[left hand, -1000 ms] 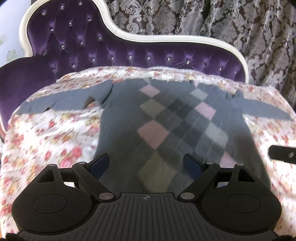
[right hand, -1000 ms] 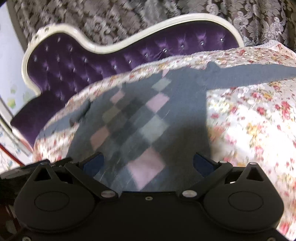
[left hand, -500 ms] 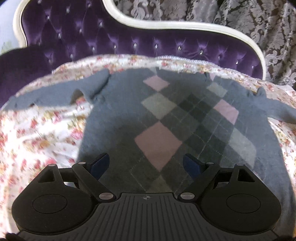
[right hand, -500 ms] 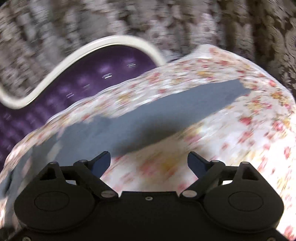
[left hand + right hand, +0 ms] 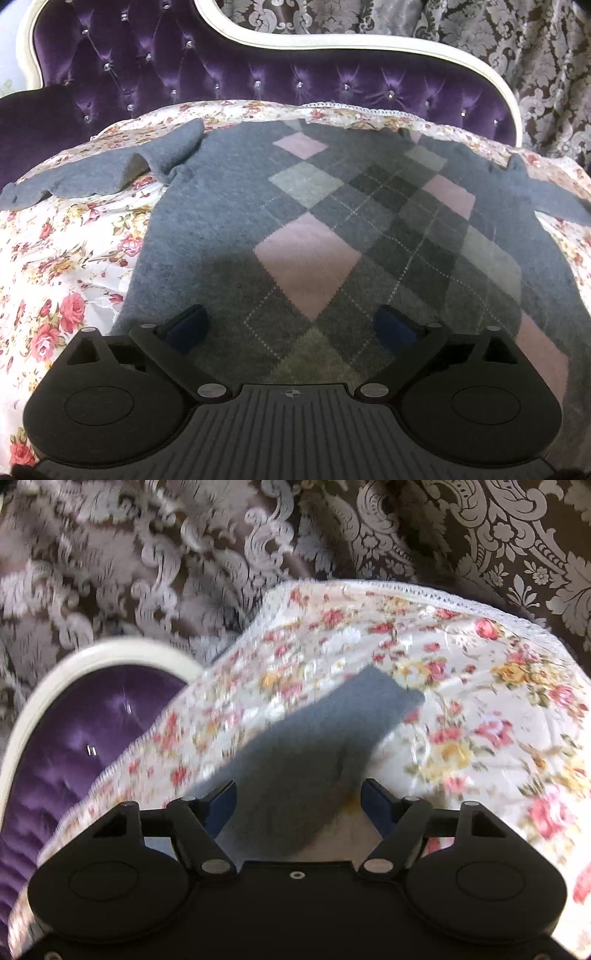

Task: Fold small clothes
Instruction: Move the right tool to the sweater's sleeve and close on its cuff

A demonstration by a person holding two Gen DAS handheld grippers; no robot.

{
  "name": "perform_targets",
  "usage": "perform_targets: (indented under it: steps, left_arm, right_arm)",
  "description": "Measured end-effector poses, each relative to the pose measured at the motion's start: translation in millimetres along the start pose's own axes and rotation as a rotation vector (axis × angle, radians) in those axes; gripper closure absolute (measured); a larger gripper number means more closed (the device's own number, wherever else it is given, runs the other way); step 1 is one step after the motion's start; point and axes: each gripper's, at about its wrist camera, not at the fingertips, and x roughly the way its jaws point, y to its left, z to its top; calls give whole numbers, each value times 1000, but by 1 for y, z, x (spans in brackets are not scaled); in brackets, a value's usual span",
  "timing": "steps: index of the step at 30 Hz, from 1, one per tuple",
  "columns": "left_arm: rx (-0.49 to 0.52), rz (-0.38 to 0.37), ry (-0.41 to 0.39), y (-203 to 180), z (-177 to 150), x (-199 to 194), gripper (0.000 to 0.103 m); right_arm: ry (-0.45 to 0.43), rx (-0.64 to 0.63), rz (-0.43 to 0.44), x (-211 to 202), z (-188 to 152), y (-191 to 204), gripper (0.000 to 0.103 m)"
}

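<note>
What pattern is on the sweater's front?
Argyle diamonds in pink and greys on the grey sweater, clearest in the left wrist view.

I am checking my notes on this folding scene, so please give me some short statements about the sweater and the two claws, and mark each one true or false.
1. The sweater lies spread flat on the floral cover. True.
2. The left claw is shut on the sweater's hem. False: its jaws have just been opening, stand wide and grip nothing.
3. A grey sleeve lies between the fingers of the right claw. True; the jaws have just been closing but do not press on it yet.
4. The sweater is plain grey. False: it has pink and grey diamonds.
5. The sofa back is green. False: purple, tufted.
</note>
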Motion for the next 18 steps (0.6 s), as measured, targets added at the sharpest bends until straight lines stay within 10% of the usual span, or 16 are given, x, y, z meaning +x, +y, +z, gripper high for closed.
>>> perform_targets:
  steps: [3, 5, 6, 18]
  left_arm:
    - [1, -2, 7, 0, -1, 3, 0]
    - [0, -3, 4, 0, -2, 3, 0]
    - [0, -3, 2, 0, -3, 3, 0]
    - [-2, -4, -14, 0, -4, 2, 0]
  right_arm:
    - [-27, 54, 20, 8, 9, -10, 36]
    - [-27, 76, 2, 14, 13, -14, 59]
    - [-15, 80, 0, 16, 15, -16, 89]
    - [-128, -199, 125, -71, 55, 94, 91]
